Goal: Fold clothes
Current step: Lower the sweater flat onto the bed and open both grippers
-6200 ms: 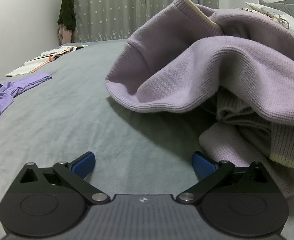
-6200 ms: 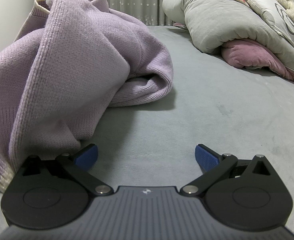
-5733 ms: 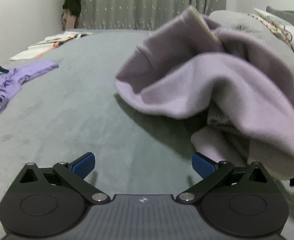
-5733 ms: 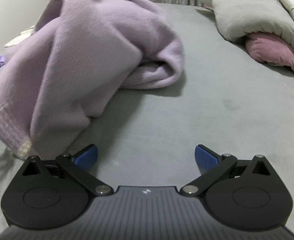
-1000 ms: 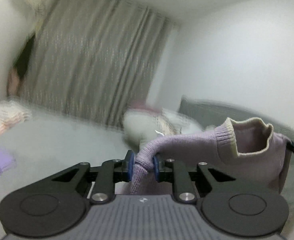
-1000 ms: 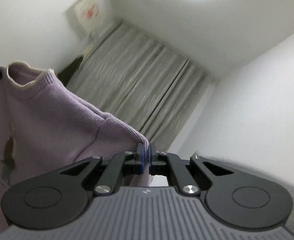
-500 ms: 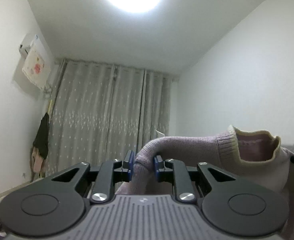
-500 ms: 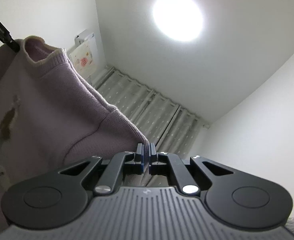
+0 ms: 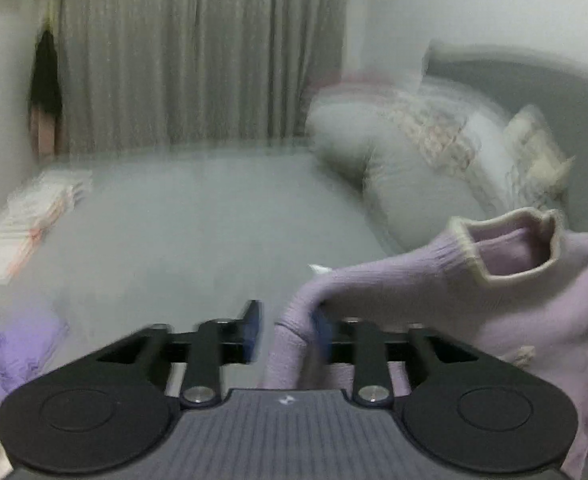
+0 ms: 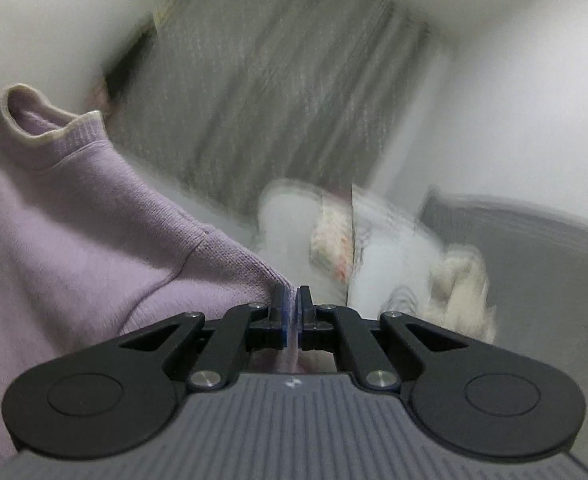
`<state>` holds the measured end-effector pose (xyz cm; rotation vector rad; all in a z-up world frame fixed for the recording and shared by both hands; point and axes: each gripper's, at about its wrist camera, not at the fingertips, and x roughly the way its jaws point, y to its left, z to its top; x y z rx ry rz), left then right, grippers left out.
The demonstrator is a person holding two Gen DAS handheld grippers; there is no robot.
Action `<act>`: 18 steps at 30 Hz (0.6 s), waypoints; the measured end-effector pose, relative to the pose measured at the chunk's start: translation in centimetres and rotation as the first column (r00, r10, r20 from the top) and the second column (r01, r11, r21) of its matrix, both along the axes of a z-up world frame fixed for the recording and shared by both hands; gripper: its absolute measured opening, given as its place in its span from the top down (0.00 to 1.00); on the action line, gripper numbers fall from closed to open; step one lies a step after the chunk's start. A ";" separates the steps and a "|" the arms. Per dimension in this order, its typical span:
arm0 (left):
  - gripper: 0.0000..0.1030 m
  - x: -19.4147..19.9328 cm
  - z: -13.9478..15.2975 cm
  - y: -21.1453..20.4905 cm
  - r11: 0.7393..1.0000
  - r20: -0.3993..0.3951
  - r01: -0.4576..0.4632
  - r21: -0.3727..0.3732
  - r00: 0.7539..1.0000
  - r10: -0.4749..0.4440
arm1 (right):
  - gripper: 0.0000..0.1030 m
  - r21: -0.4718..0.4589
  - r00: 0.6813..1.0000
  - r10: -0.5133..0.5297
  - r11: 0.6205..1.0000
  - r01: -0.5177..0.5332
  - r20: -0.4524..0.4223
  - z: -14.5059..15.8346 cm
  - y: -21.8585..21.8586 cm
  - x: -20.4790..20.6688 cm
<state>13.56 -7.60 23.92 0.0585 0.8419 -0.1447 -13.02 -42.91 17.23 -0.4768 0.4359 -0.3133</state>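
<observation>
The right gripper (image 10: pixel 292 310) pinches the lilac sweater's (image 10: pixel 94 248) shoulder tight. Across its cream collar (image 9: pixel 505 248), the left gripper (image 9: pixel 284 330) has just been opening, jaws narrowly apart, the other shoulder draped loosely between them.

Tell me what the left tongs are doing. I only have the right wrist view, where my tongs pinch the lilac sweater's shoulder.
Observer: The left tongs have just been opening. The lilac sweater hangs between them, apparently touching one pad only, with a gap at the other.
Operator: What lies ahead of them?
Observer: The grey bed spreads out ahead of the left tongs.
Operator: Any other clothes there?
Observer: A purple garment lies at the left of that view, blurred.
</observation>
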 end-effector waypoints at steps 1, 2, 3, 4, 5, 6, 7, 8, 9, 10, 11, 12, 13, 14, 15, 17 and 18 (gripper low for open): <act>0.59 1.5 -1.9 0.1 0.998 -0.031 -0.068 0.016 0.997 0.068 | 0.94 -0.046 0.995 -0.079 0.996 0.076 -0.067 -3.5 -0.1 2.8; 0.59 2.3 -3.3 0.4 0.992 -0.038 -0.121 0.021 0.992 0.121 | 0.93 -0.034 0.989 -0.108 0.994 0.105 -0.105 -5.3 -0.2 4.0; 0.55 3.1 -4.8 0.8 0.985 -0.045 -0.173 0.026 0.984 0.174 | 0.87 -0.022 0.989 -0.105 0.994 0.104 -0.108 -5.8 0.1 5.3; 0.47 2.7 -5.5 1.6 0.983 -0.051 -0.184 -0.007 0.982 0.183 | 0.75 0.051 0.992 -0.080 0.995 0.085 -0.095 -7.6 -0.1 4.7; 0.45 1.7 -5.9 2.8 0.983 -0.056 -0.172 -0.059 0.984 0.169 | 0.69 0.065 0.994 -0.063 0.996 0.068 -0.089 -8.5 0.0 3.6; 0.44 0.8 -6.2 3.9 0.981 -0.061 -0.160 -0.112 0.986 0.154 | 0.60 0.090 0.995 -0.041 0.995 0.049 -0.091 -9.3 -0.1 2.4; 0.42 -0.2 -6.6 5.1 0.975 -0.064 -0.148 -0.164 0.988 0.140 | 0.50 0.133 0.995 -0.025 0.990 0.039 -0.101 -9.6 -0.9 3.7; 0.42 -1.7 -6.9 6.2 0.969 -0.067 -0.141 -0.202 0.989 0.129 | 0.46 0.177 0.994 -0.009 0.984 0.029 -0.111 -9.9 -1.8 5.0; 0.41 -3.6 -7.2 7.3 0.963 -0.071 -0.135 -0.232 0.990 0.121 | 0.41 0.240 0.993 -0.001 0.970 0.030 -0.120 -9.1 -2.6 5.3; 0.38 -5.7 -7.2 8.5 0.958 -0.065 -0.120 -0.262 0.992 0.107 | 0.41 0.303 0.992 0.008 0.952 0.032 -0.129 -8.3 -3.5 5.5; 0.36 -8.0 -7.1 9.4 0.954 -0.049 -0.105 -0.282 0.994 0.096 | 0.40 0.404 0.990 -0.001 0.913 0.057 -0.139 -8.5 -4.4 3.6; 0.28 -10.2 -7.0 10.1 0.951 -0.030 -0.093 -0.296 0.996 0.088 | 0.39 0.467 0.991 -0.009 0.882 0.072 -0.136 -8.2 -4.9 2.8; 0.22 -11.4 -6.8 10.6 0.950 -0.017 -0.081 -0.301 0.997 0.079 | 0.38 0.494 0.991 -0.004 0.866 0.070 -0.133 -7.1 -5.9 4.1; 0.22 -13.1 -6.7 10.5 0.955 0.007 -0.047 -0.293 0.999 0.051 | 0.37 0.541 0.992 0.002 0.838 0.065 -0.123 -6.7 -5.3 3.1; 0.22 -14.7 -6.7 10.2 0.961 0.025 -0.021 -0.275 0.999 0.029 | 0.35 0.585 0.994 0.007 0.809 0.060 -0.112 -6.2 -4.8 2.2; 0.22 -16.4 -8.3 9.2 0.974 0.037 -0.003 -0.228 0.999 0.012 | 0.25 0.613 0.994 0.037 0.789 0.033 -0.102 -5.2 -4.5 3.7; 0.22 -16.9 -9.2 8.3 0.981 0.044 0.011 -0.193 0.999 -0.003 | 0.20 0.634 0.994 0.062 0.773 0.008 -0.088 -5.1 -3.4 3.1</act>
